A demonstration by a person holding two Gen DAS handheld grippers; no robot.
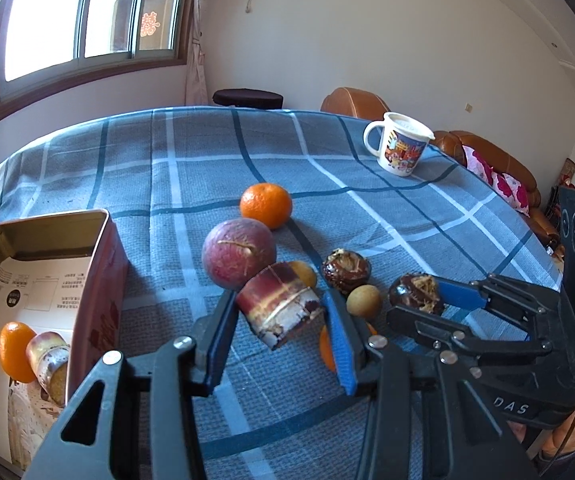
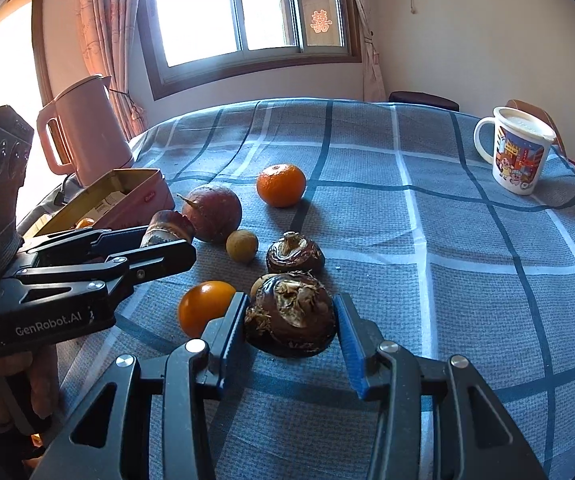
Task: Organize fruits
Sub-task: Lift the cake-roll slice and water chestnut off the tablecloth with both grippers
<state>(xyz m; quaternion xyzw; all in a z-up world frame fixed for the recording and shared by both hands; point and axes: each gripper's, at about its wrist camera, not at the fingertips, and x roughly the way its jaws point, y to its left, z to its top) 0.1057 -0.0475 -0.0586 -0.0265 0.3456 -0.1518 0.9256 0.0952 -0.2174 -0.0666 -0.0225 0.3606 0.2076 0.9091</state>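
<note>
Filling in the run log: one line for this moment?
left gripper: around sugarcane piece | right gripper: around water chestnut | tin: holds orange, cane

Sugarcane chunk tilted; passion fruit and tangerine behind it; two water chestnuts, longan, small orange fruit clustered; tin box holds two fruits.

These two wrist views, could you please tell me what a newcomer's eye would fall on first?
Probably the two claws at work: the left claw straddles a sugarcane piece, and the right claw brackets a dark water chestnut. Next, the bright tangerine mid-table on the blue plaid cloth, and the open tin box at the left, already holding fruit.
</note>
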